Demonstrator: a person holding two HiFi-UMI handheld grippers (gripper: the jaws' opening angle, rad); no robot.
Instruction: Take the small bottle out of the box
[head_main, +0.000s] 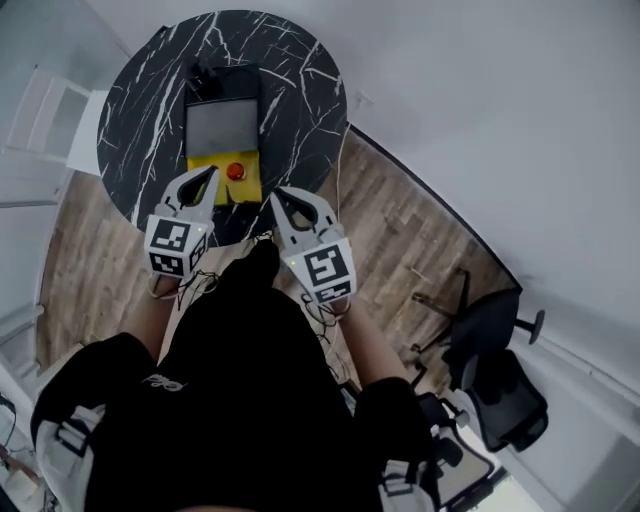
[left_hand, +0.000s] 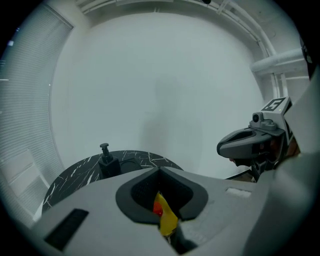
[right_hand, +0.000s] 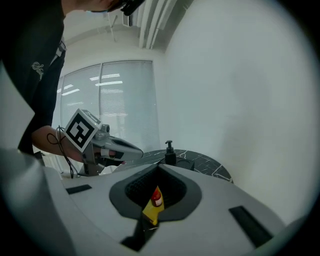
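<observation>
1. Black marble worktop (head_main: 140, 110), round. You hold both grippers at its near edge.
2. Your left gripper (head_main: 212, 172) and right gripper (head_main: 275, 195) each have their jaws closed, with nothing gripped.
3. Just beyond the tips, the red-capped small bottle (head_main: 236, 171) sits in the yellow box (head_main: 250, 185).
4. Farther back stands a dark pump dispenser (left_hand: 105, 161).

Head cam sits high, looking nearly straight down on the round marbled surface (head_main: 150, 120). Both gripper cams ride low behind their own jaws, facing about level across that surface. The left one catches the right gripper (left_hand: 222, 146), the right one the left gripper (right_hand: 136, 150).
</observation>
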